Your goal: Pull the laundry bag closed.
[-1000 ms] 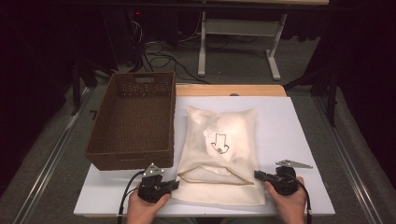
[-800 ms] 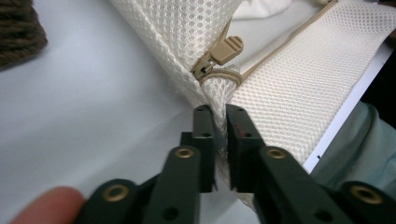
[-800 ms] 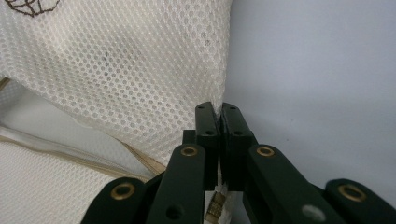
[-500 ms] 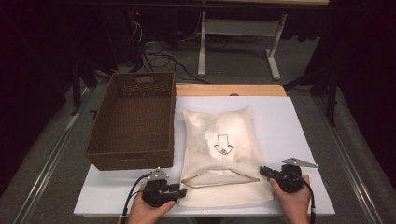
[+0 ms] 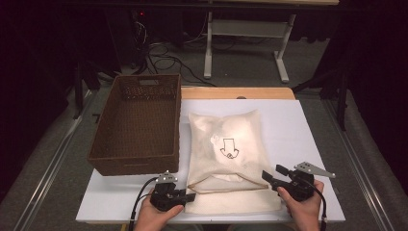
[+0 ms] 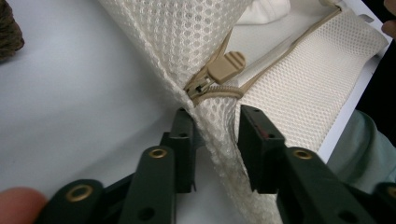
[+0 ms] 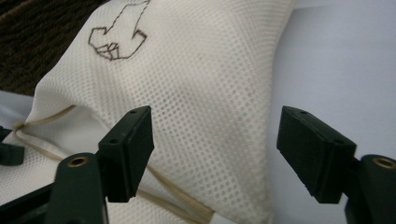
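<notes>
The mesh laundry bag (image 5: 226, 149) lies on the white desk (image 5: 308, 125) beside the empty wicker basket (image 5: 137, 120), its zipper (image 6: 224, 67) already run open along the near edge. Left claw (image 6: 215, 135) straddles the bag's corner, jaws having just been closing, not yet pinching. Right claw (image 7: 215, 154) has just opened wide, holding nothing. The contents are probably still to come out.
</notes>
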`<state>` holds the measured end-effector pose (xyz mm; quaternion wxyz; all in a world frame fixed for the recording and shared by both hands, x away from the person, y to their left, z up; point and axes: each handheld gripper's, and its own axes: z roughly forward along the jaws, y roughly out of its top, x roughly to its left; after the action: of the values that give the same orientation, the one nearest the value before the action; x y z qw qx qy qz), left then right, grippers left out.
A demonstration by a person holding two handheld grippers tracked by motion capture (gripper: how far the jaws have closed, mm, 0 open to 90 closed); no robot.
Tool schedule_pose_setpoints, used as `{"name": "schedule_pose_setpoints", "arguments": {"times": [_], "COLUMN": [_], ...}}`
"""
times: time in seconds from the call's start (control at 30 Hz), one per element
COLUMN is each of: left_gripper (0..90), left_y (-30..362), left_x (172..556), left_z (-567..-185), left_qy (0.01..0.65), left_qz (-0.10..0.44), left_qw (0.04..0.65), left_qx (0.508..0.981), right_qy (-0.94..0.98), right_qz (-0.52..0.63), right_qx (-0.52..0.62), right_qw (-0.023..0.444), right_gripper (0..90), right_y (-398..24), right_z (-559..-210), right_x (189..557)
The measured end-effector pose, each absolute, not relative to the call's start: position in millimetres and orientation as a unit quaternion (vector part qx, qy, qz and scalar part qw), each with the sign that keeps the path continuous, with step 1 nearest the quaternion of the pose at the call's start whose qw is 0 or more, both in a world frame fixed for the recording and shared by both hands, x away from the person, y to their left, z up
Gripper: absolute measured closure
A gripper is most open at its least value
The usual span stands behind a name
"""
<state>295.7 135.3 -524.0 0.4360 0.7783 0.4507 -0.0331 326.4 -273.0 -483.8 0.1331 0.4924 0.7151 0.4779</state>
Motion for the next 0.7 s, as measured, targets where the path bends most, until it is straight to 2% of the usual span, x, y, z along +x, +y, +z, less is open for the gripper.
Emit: {"name": "schedule_pose_setpoints", "arguments": {"times": [0.07,0.13,0.2,0.47,0.7], "left_gripper": [74.4,80.0,83.3,85.0,85.0], "left_y": [136,135,134,129,129], "left_x": [296,296,295,291,290], "left_z": [-523,-522,-519,-511,-510], "left_qy": [0.456,0.461,0.46,0.457,0.46], "left_qz": [-0.038,-0.036,-0.026,0.002,0.01], "left_qw": [0.439,0.443,0.444,0.457,0.462], "left_qx": [0.774,0.768,0.768,0.763,0.758], "right_qy": [0.725,0.731,0.737,0.767,0.774], "right_qz": [0.468,0.467,0.476,0.489,0.506], "right_qx": [0.487,0.481,0.466,0.408,0.372], "right_qw": [0.136,0.128,0.115,0.079,0.086], "right_gripper": [25.0,26.2,33.1,33.8,37.4], "right_y": [-265,-259,-251,-209,-178], "right_z": [-482,-479,-475,-460,-456], "right_x": [323,321,319,315,319]}}
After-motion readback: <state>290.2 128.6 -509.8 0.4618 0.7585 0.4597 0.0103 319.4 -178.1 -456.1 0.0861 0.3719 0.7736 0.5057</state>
